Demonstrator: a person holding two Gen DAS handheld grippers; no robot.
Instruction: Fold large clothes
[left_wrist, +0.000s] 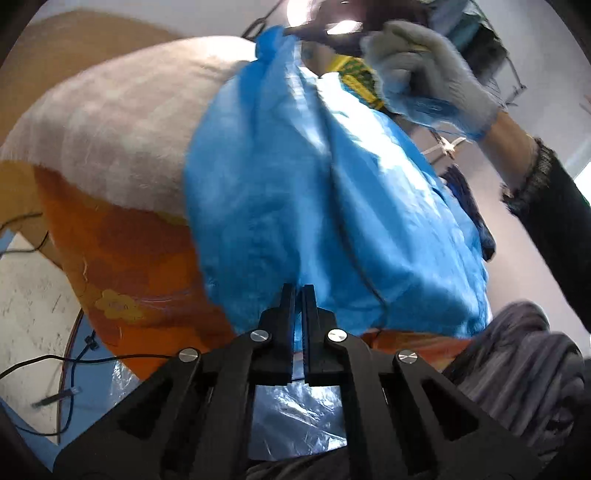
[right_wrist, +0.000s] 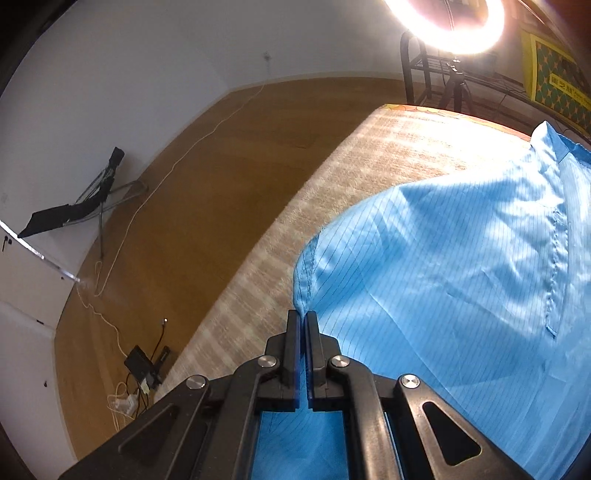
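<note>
A large light-blue striped garment (left_wrist: 310, 192) hangs stretched between my two grippers over a bed with a beige blanket (left_wrist: 122, 122). My left gripper (left_wrist: 299, 291) is shut on the garment's lower edge. In the left wrist view the gloved right hand (left_wrist: 424, 70) holds the other gripper, pinching the garment's top corner. In the right wrist view my right gripper (right_wrist: 303, 317) is shut on a hemmed corner of the garment (right_wrist: 443, 266), which spreads to the right over the blanket (right_wrist: 332, 184).
An orange flowered sheet (left_wrist: 122, 266) hangs at the bed's side. Cables (left_wrist: 44, 365) lie on the floor. A grey striped cloth (left_wrist: 517, 354) is at the lower right. The right wrist view shows a wooden floor (right_wrist: 207, 177), a ring light (right_wrist: 447, 22), a folded stand (right_wrist: 81, 206) and a power strip (right_wrist: 140, 365).
</note>
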